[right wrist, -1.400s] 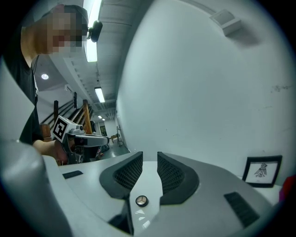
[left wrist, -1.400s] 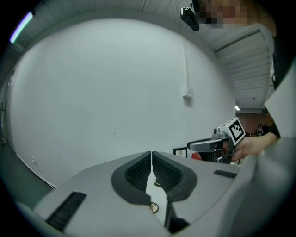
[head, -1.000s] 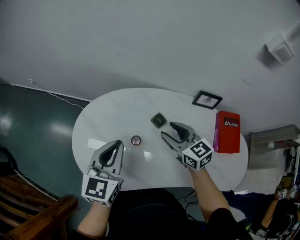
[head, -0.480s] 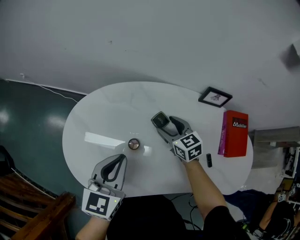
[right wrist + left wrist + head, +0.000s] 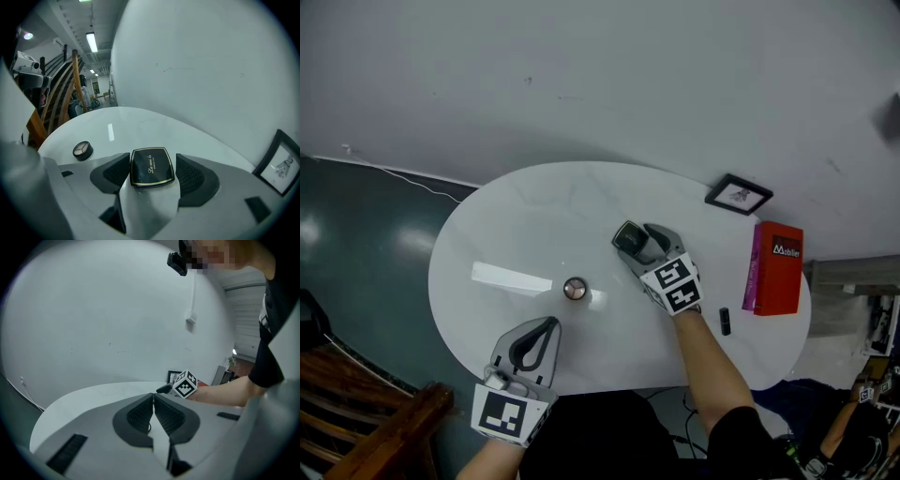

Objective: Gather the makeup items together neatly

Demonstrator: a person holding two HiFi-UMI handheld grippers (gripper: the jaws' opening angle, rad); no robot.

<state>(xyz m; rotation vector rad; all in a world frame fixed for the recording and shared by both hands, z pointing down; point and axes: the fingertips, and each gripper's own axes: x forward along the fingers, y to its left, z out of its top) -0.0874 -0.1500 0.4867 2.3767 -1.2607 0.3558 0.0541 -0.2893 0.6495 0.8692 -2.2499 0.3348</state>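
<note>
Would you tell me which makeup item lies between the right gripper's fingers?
The square black compact; the round compact sits apart to its left.

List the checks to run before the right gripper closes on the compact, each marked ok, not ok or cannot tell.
1. Right gripper open: ok. Its fingers have just been opening wide, and the compact lies between them.
2. Compact centred: ok. There is a gap on each side and neither finger touches it.
3. Compact flat on the table, lid shut: ok.
4. Round pot clear of the grasp: ok. It sits apart, to the left.
5. Left gripper out of the way: ok. It is shut, empty and near the table's near edge.
6. Fingers low enough to catch the compact's sides: cannot tell.
</note>
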